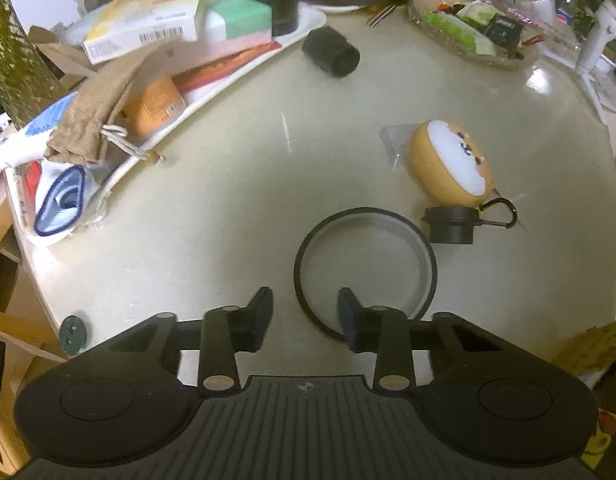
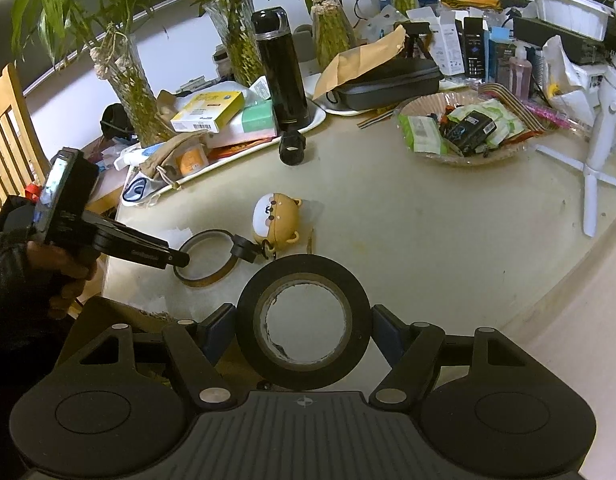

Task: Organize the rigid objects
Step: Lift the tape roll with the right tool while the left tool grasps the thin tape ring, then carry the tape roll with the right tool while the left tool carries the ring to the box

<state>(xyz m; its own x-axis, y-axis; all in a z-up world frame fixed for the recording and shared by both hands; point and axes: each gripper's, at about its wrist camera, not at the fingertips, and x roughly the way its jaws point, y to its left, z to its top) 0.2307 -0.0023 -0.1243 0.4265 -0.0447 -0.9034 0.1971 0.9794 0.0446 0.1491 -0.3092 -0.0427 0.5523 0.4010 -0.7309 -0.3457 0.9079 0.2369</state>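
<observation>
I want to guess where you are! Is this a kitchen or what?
Probably a home dining table, not a kitchen: a wooden slatted chair, glass vases of green plants, and a glass bowl of snack packets.

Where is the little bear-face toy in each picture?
Left wrist view: the bear-face toy lies right of centre, just above the thin tape ring.
Right wrist view: it lies near the middle, just right of that ring.
Shared landmark: the small black cylinder by the white tray.

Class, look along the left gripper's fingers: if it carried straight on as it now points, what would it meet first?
Most likely the near rim of the thin tape ring lying flat on the table; the left gripper straddles it, though depth is uncertain.
</observation>
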